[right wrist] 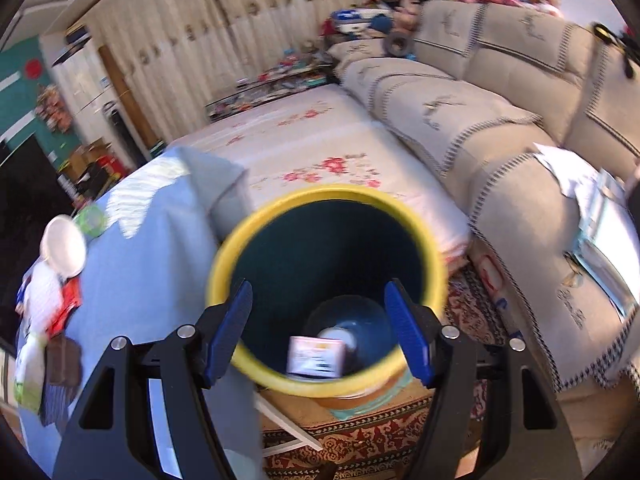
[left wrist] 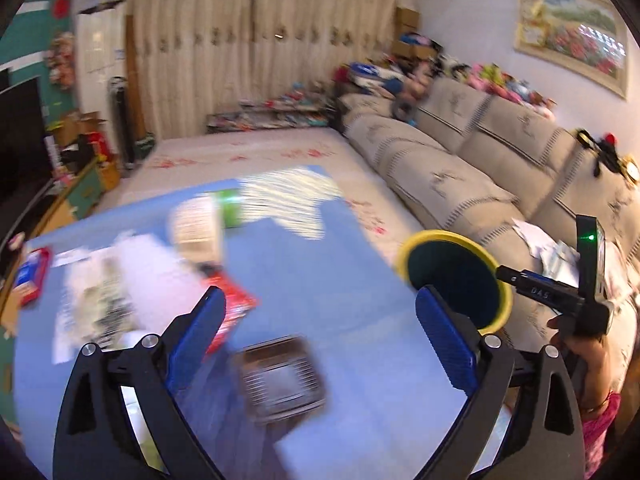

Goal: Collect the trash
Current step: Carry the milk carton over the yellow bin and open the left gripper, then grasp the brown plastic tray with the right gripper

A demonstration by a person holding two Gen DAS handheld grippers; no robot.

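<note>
The next piece of trash, probably the dark packet (left wrist: 282, 376) on the blue cloth (left wrist: 340, 280), should be taken squarely between the fingers. The left gripper (left wrist: 316, 336) is held open and empty above it. The right gripper (right wrist: 318, 330), also open, is pointed into the yellow-rimmed bin (right wrist: 248, 224), where a small box (right wrist: 316, 356) is lying.

The left gripper (left wrist: 320, 344) is held low with its two blue-padded fingers (left wrist: 196, 336) spread wide and nothing between them. The right gripper (right wrist: 322, 330) also stands wide apart and grips nothing, its handle held by the person's right hand (left wrist: 576, 344) at the near right.
</note>
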